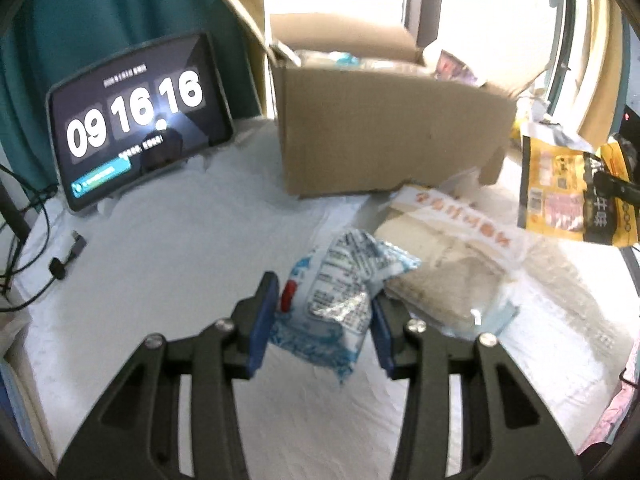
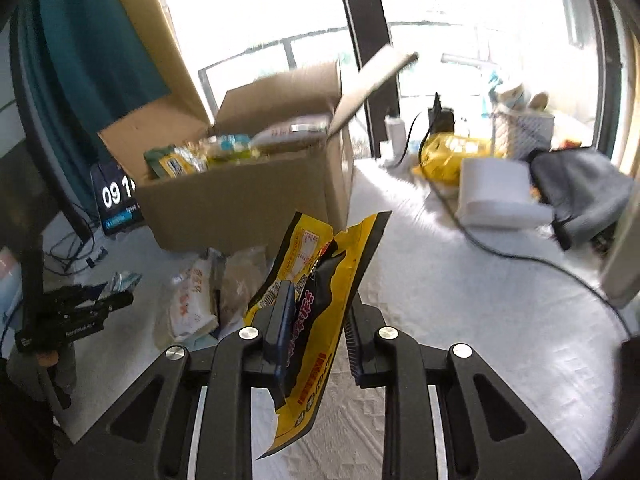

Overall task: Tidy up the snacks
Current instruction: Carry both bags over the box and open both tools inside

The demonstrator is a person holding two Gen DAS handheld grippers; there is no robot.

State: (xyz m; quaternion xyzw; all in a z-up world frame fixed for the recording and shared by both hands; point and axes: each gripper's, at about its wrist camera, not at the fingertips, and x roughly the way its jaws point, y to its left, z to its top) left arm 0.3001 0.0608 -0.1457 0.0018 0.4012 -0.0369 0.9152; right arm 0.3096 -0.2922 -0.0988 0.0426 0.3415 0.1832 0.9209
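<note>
Open box [image 2: 244,196] on white counter [image 1: 168,248], packed with snack packs [image 2: 188,160]. Left claw [image 1: 324,312] clamped on blue-white pack [image 1: 332,300], low over counter before box. Right claw [image 2: 316,320] gripping yellow-black pack [image 2: 320,300], raised near box's right.

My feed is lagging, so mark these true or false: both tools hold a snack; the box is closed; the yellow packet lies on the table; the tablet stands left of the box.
1. Both tools hold a snack. True: the left tool grips the blue-white packet, and the right tool grips the yellow packet.
2. The cardboard box is closed. False: its flaps are up, with snacks inside.
3. The yellow packet lies on the table. False: it is held up.
4. The tablet stands left of the box. True.
</note>
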